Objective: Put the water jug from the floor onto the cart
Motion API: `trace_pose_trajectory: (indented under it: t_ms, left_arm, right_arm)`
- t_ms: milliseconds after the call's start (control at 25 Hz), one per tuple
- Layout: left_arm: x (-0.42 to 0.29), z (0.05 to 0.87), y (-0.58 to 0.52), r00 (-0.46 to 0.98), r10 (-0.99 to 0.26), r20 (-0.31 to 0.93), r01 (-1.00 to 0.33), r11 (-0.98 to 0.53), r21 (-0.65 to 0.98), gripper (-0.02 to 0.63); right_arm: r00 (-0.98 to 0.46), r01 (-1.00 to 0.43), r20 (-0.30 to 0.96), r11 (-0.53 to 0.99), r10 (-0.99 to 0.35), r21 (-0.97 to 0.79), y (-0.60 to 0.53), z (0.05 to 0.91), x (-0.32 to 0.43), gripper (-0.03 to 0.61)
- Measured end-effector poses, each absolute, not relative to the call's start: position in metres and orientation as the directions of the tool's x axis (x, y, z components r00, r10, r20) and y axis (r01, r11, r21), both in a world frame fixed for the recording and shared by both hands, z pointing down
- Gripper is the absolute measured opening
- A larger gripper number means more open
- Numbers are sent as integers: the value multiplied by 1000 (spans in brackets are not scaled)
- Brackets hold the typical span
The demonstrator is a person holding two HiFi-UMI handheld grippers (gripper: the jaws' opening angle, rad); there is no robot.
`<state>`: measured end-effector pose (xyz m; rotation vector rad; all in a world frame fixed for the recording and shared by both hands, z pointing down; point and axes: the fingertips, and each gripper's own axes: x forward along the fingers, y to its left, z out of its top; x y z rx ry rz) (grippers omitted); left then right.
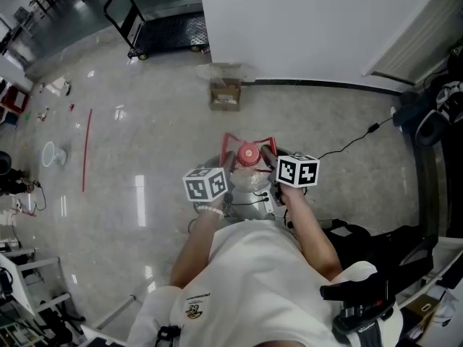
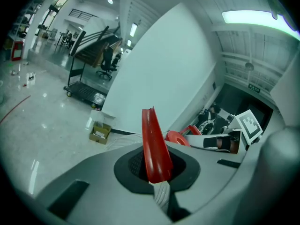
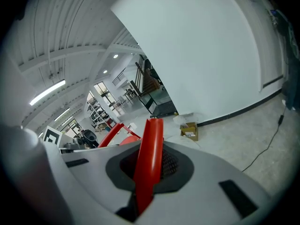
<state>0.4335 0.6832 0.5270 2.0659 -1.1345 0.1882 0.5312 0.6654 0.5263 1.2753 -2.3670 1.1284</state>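
Grey jaws of the left hand-held gripper (image 2: pixel 157 170) are clamped tight on one side of a red handle (image 2: pixel 152 139), while the right hand-held gripper (image 3: pixel 147 172) is closed just as firmly on the other side. The water jug (image 1: pixel 249 183), clear-bodied with a red cap (image 1: pixel 248 154), hangs between them just in front of the person (image 1: pixel 246 280) and above the glossy floor (image 1: pixel 145 136), seemingly already lifted off it. Judging by its bulk, the jug is heavy if full, and its load is likely to slosh and swing. The thin, smooth plastic handle looks stiff but slippery, so a two-sided hold near its uprights seems the safest grip. A cardboard box (image 1: pixel 226 92) sits by the white wall (image 1: pixel 304 27) ahead. The flat cart (image 1: pixel 163 31) stands well apart, further along that wall. No brand or writing can be read: the box's pale label and the print on the person's shirt are too small, and the marker cubes (image 1: pixel 206 184) carry only black-and-white squares
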Motion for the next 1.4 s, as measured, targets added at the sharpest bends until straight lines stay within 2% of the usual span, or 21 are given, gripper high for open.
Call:
trace_pose_trajectory:
  t_ms: [840, 1400]
  left_arm:
    - [297, 518, 671, 532, -736, 419, -791, -256, 556, 3]
    - [228, 518, 641, 414, -803, 430, -824, -130, 551, 3]
  right_arm:
    - [-643, -765, 514, 442, -568, -469, 636, 514, 389, 28]
    - [-735, -675, 511, 547, -446, -495, 599, 516, 315, 28]
